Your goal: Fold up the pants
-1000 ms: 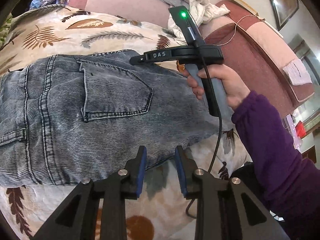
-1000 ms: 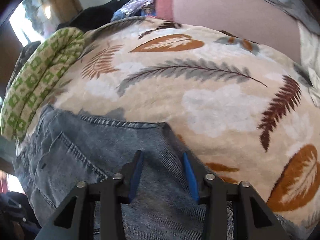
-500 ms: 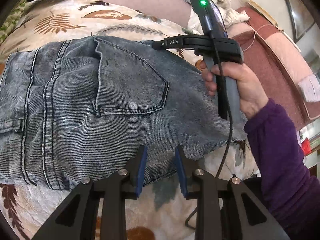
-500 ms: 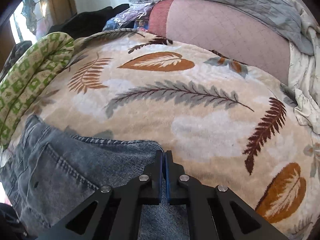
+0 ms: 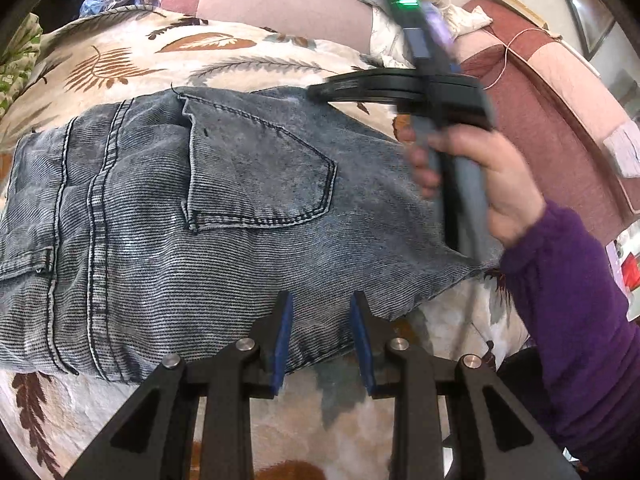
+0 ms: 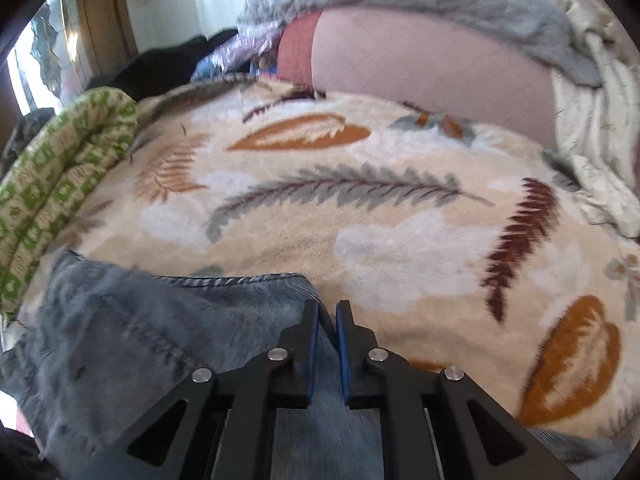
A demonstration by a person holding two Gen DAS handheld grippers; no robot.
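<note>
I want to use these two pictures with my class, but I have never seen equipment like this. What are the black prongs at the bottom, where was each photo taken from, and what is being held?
No robot here: a person holds a hand-operated two-finger gripper in each hand. Each picture comes from a fisheye camera on one gripper, looking along its fingers.

In the left wrist view, the left gripper is open, its blue pads above the near edge of grey-blue jeans lying on a leaf-patterned blanket. The person's right hand in a purple sleeve holds the other tool.

In the right wrist view, the right gripper is nearly closed at the jeans' far edge; whether it pinches cloth is unclear. A green-patterned cloth lies at the left.
</note>
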